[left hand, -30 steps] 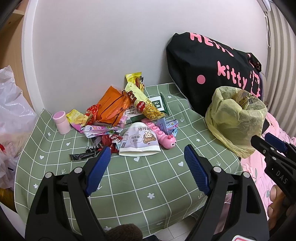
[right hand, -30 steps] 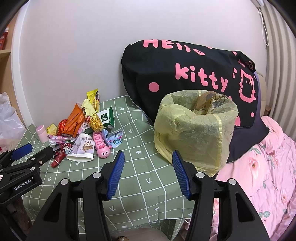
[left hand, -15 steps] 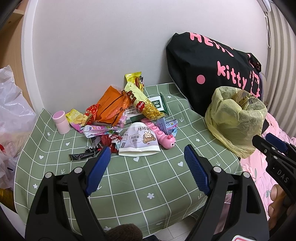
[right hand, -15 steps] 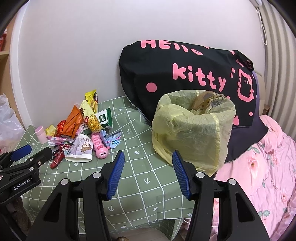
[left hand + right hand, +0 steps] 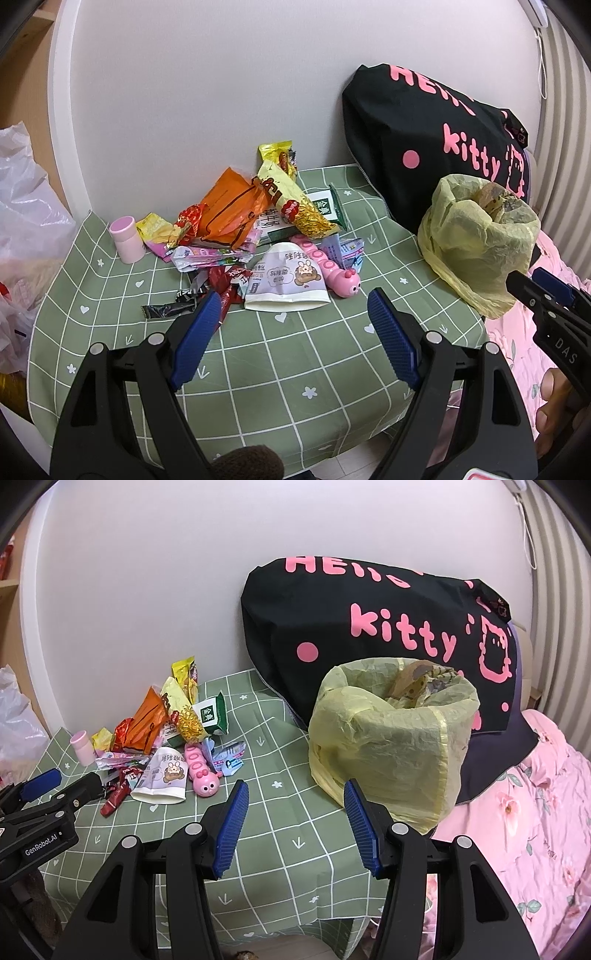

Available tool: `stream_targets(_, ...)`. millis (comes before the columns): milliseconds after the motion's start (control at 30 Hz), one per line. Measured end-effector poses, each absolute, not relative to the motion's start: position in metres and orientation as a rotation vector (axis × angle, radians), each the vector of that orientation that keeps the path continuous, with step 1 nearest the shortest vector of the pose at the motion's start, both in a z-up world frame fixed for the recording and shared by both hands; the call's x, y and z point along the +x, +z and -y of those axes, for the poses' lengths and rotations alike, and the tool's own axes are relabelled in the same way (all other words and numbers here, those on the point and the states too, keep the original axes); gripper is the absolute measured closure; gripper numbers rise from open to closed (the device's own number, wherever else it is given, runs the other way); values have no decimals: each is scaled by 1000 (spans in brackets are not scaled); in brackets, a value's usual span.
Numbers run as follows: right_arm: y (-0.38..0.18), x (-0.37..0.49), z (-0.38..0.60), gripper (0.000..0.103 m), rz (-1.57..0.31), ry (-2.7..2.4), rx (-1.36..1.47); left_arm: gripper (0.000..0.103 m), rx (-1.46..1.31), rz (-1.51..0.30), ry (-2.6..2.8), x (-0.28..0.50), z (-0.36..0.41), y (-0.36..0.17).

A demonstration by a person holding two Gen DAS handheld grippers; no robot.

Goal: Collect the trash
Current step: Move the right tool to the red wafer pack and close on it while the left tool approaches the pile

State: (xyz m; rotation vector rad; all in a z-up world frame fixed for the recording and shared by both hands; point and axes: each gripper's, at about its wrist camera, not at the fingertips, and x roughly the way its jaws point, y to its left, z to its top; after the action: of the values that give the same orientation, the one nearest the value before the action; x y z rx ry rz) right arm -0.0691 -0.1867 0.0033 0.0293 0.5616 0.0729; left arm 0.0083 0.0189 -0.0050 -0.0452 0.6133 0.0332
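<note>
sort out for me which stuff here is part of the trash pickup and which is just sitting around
Part of the job:
- wrapper pile
- flattened paper cup
- yellow-lined bin, already holding some rubbish
- left gripper and right gripper, both open and empty

Just lying about (probably):
- black Hello Kitty bag
- pink caterpillar toy
- small pink bottle

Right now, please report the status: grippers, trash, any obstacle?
Left gripper and right gripper: jaws open, empty. Wrapper pile untouched on table; yellow bin bag open beside it. Nothing blocking.
</note>
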Motion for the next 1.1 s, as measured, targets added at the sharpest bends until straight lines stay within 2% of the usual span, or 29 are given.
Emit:
stream_targets(267,-6,-44,170,52,-593,129,16,25,-78,-625,69,21,-49,-15)
stream_targets(667,-16,23,105,52,-619,323,-73,25,-214,-640,249,61,-159,-33)
stream_targets(800,-18,56,77,52,-639,394,-84,20,-305,-661,250,87,-194,-41)
stream_targets(1100,-17,135,-45,52,-683,726,-202,20,-427,-707,353,117,-251,-58)
